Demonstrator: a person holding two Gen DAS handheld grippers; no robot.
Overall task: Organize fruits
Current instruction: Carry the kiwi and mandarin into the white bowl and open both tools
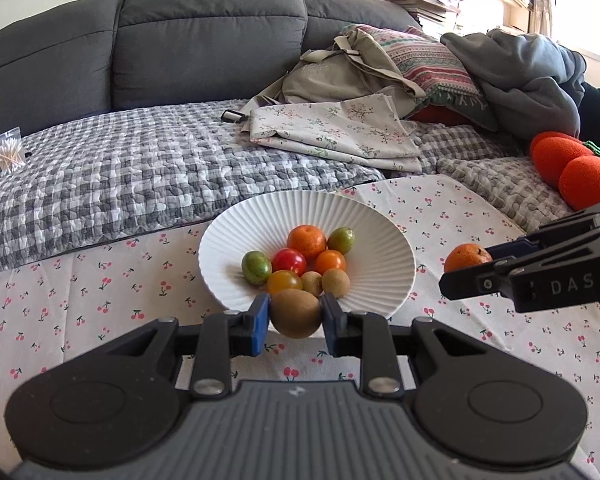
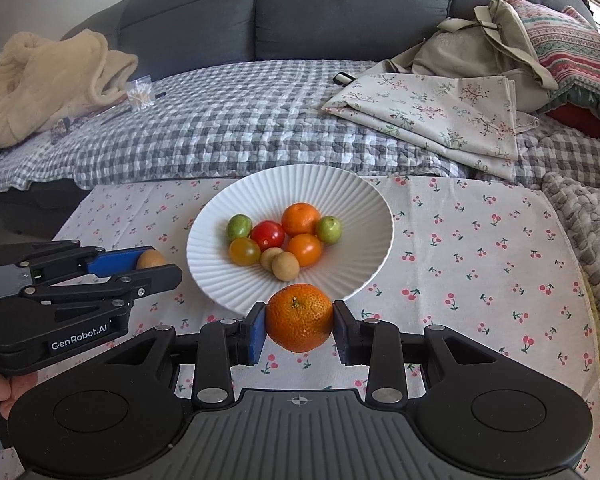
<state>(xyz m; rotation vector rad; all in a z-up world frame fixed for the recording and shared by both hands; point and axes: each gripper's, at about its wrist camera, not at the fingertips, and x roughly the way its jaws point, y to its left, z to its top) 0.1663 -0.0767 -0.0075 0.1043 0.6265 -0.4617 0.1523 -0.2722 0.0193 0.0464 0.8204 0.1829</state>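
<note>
White ribbed bowl (image 2: pixel 364 216) on the cherry-print cloth (image 2: pixel 480 264), already holding a pile of small fruit. Step in hand, by my reading: bring both held fruits over the rim and set them low in free spots — no dropping, the pile could roll. Right gripper (image 2: pixel 299 326) clamps a mandarin (image 2: pixel 299 318); left gripper (image 1: pixel 295 316) pinches a kiwi (image 1: pixel 295 314) — both just short of the bowl's near rim.
</note>
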